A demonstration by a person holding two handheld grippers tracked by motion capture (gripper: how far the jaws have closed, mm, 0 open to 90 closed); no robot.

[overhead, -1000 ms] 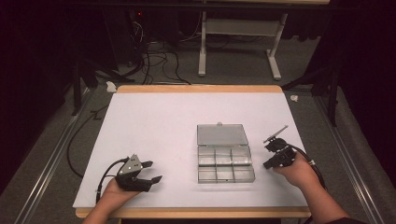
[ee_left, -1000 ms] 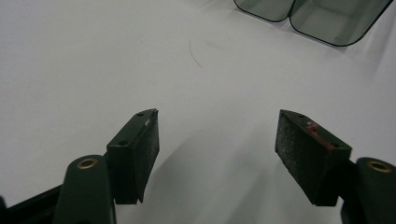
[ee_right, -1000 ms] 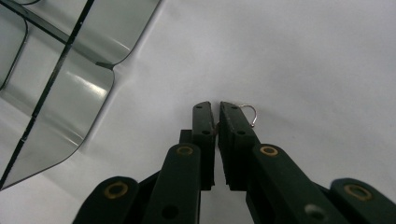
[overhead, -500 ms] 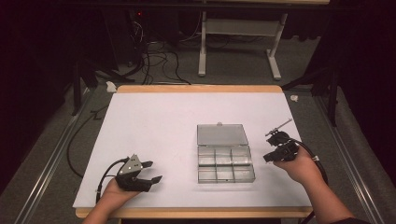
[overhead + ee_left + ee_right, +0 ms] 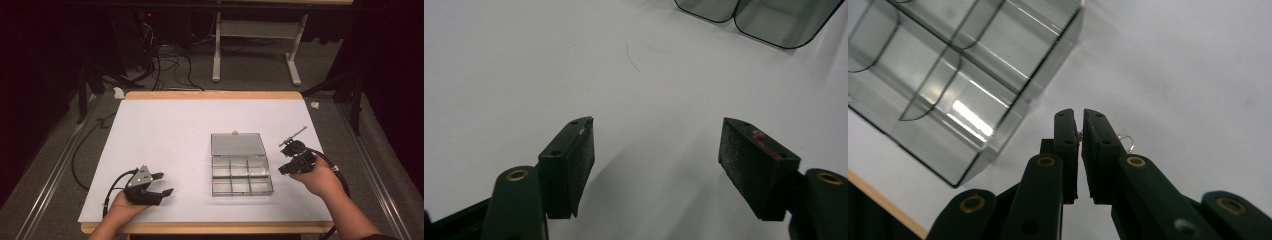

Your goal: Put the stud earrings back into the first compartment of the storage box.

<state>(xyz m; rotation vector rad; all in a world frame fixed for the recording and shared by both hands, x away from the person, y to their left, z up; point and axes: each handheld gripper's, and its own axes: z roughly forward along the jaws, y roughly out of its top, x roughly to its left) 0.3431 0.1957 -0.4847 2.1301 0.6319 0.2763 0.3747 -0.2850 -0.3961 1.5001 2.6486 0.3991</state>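
A clear plastic compartment box [image 5: 242, 181] lies near the table's middle, its lid [image 5: 236, 144] folded open toward the far side; its compartments look empty. To its right my right gripper [image 5: 283, 170] hangs above the white tabletop [image 5: 165, 135]. In the right gripper view its jaws [image 5: 1078, 120] are shut on a tiny thing, with a thin wire hook [image 5: 1126, 141] sticking out beside them and the box [image 5: 948, 75] just beyond. My left gripper [image 5: 166, 183] rests at the front left, open, with nothing between its pads [image 5: 659, 150]. Two corners of the box [image 5: 764, 20] lie ahead of it.
The table's wooden front edge [image 5: 210, 228] runs just behind both hands. Dark floor, cables [image 5: 165, 65] and a white stand [image 5: 255, 30] lie beyond the far edge. A cable [image 5: 335, 172] trails from the right gripper.
My right gripper has risen slightly beside the box, its jaws staying shut. The left gripper has kept still.
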